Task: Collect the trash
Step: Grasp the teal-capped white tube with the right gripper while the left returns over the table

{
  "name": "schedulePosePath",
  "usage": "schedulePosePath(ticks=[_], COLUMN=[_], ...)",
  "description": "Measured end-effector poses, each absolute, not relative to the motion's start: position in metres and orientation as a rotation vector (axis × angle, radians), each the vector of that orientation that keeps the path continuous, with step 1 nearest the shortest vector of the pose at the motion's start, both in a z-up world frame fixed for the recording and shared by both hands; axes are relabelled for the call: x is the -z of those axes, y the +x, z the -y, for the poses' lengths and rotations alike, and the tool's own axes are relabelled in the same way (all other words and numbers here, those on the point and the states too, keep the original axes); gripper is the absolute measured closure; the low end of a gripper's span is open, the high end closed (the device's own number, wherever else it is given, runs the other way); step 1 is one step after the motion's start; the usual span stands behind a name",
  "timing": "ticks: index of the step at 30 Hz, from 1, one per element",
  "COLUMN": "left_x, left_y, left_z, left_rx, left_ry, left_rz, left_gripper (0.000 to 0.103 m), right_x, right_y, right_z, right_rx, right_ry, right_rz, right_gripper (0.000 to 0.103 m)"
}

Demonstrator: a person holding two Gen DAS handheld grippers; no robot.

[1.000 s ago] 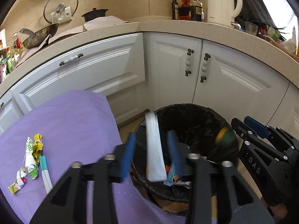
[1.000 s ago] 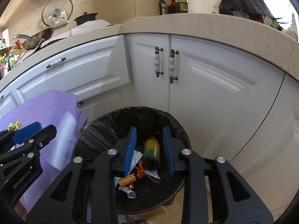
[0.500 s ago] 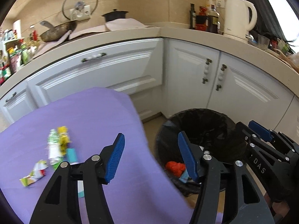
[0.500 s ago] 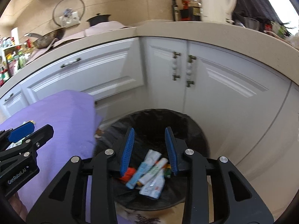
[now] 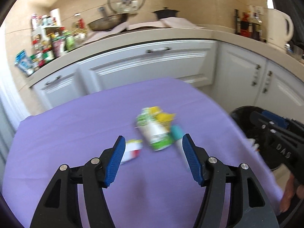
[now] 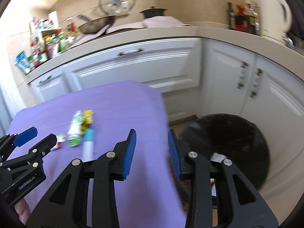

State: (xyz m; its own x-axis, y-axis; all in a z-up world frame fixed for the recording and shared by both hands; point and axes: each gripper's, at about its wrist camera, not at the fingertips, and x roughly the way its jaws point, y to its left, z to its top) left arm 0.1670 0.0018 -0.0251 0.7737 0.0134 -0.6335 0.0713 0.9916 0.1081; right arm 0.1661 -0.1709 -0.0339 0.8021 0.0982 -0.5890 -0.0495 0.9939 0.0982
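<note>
Trash lies on the purple table cloth point(image 5: 76, 129): a green and white wrapper point(image 5: 154, 133) with a yellow piece point(image 5: 161, 114), a teal and white tube point(image 5: 178, 138), and a small red and white wrapper point(image 5: 132, 149). My left gripper point(image 5: 153, 153) is open and empty, just short of this trash. My right gripper point(image 6: 152, 152) is open and empty over the table's right edge, beside the black-lined bin point(image 6: 237, 138). The same trash shows in the right wrist view: wrapper point(image 6: 75, 131), tube point(image 6: 88, 140). Both views are blurred.
White cabinets point(image 5: 152, 66) and a counter with a pan point(image 5: 108, 21), bottles point(image 5: 51, 45) and a kettle point(image 5: 279, 26) stand behind. The bin point(image 5: 245, 117) stands on the floor right of the table. The right gripper's body point(image 5: 281, 144) shows at the left wrist view's right edge.
Both grippers swung left from over the bin toward the table. The left one dropped a white strip into the bin, opened wide and now faces the trash on the cloth.
</note>
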Motion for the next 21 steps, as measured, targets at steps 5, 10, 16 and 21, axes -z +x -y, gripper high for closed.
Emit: schedulePosePath(ticks=[5,10,16,21], left_x=[0.032,0.037,0.044,0.048], left_y=[0.166,0.166,0.167,0.169], left_z=[-0.051,-0.085,-0.108,-0.109], left_rx=[-0.055,-0.105,-0.106,-0.054], left_ry=[0.113,0.092,0.075,0.063], left_rz=[-0.711,-0.729,-0.755,-0.765], left_gripper=[0.042,0.041,0.039,0.036], right_x=[0.039,0.048,0.066,0.076], right_y=[0.176,0.185,0.197,0.205], right_z=[0.123,0.09,0.07,0.067], right_rx=[-0.168,-0.213,-0.22,-0.212], right_ry=[0.037,0.002,-0.024,-0.038], right_rz=[-0.675,-0.72,-0.81,-0.88], right_gripper=[0.069,0.069,0.069,0.069])
